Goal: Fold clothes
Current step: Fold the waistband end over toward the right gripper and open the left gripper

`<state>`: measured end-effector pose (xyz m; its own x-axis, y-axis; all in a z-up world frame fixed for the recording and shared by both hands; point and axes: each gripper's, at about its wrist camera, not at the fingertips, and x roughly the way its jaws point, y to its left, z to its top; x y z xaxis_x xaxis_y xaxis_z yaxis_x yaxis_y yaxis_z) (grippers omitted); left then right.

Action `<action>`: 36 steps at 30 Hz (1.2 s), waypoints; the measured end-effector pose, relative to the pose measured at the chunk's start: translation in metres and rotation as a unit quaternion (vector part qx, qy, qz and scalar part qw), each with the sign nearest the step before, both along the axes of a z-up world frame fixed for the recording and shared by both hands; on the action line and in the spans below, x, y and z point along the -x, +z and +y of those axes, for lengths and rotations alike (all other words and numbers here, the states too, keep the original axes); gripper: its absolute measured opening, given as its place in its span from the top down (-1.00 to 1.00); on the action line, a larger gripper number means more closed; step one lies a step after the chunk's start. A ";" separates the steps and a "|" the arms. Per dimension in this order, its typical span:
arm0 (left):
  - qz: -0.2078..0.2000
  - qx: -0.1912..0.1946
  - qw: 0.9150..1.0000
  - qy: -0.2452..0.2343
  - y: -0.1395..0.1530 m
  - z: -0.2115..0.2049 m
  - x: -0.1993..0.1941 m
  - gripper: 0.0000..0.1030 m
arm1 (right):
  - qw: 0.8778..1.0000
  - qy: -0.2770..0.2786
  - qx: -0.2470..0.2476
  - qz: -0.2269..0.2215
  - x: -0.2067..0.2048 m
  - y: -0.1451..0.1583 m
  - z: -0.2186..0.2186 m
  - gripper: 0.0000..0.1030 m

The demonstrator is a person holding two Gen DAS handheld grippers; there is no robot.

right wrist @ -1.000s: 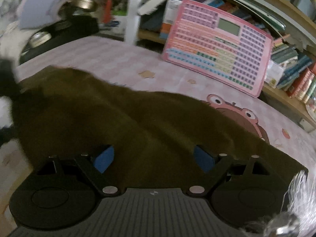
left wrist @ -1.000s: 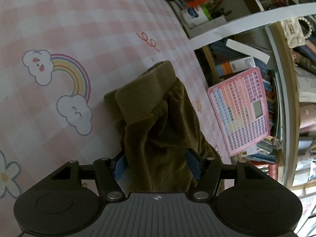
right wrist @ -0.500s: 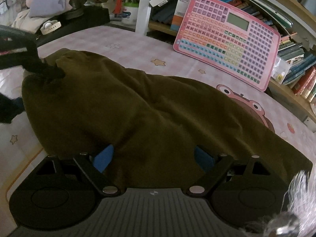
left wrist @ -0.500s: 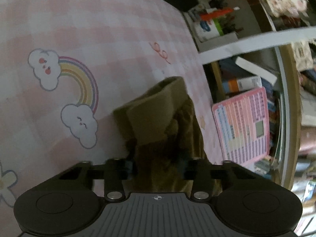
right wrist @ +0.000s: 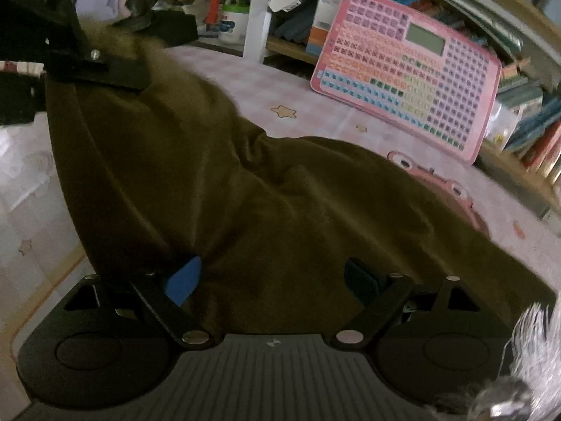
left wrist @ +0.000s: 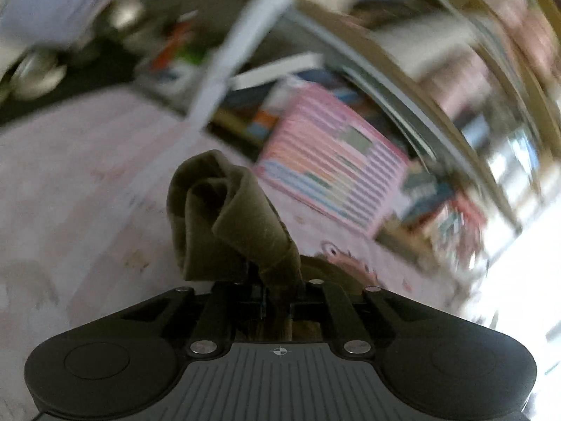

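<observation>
**Left gripper pinching lifted end of garment; right gripper spread over the near fabric**

Left gripper [left wrist: 277, 301]: jaws drawn together on a bunched end of the olive-brown garment [right wrist: 245, 189]. In the left wrist view the cloth [left wrist: 224, 217] rises out of the clamp in a rolled fold; the background there is heavily blurred.

Right wrist view: the left gripper [right wrist: 105, 66] appears at far left, holding that end raised above the pink checked sheet [right wrist: 280, 84]. From there the garment slopes down and spreads to the right and near side, wrinkled at mid-span.

Right gripper [right wrist: 271, 280]: jaws wide apart, blue pads [right wrist: 184, 279] over the near part of the cloth. Cannot tell whether the pads touch it.

Pink toy keyboard [right wrist: 410, 66] leans against the bookshelf [right wrist: 526, 112] at far right, apart from the garment. A frog print [right wrist: 445, 189] on the sheet shows just beyond the garment's far edge.
</observation>
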<state>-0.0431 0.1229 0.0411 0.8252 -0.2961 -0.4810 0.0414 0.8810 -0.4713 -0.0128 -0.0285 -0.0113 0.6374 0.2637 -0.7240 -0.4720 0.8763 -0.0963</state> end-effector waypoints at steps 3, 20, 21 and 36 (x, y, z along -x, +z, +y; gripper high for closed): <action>-0.022 -0.095 0.994 -0.038 0.013 -0.034 0.002 0.83 | 0.999 -0.005 -0.035 0.015 -0.002 0.006 -0.017 -0.71; 0.089 -0.402 0.888 -0.203 -0.029 -0.228 0.020 -0.23 | 0.971 -0.174 -0.154 0.064 0.006 0.018 -0.214 -0.71; 0.093 -0.399 0.891 -0.196 -0.028 -0.229 0.021 -0.36 | 0.969 -0.175 -0.161 0.072 0.004 0.016 -0.220 -0.71; 0.065 -0.079 0.984 0.143 0.018 -0.115 0.066 -0.63 | 0.906 -0.085 -0.346 0.230 -0.041 0.005 -0.223 -0.83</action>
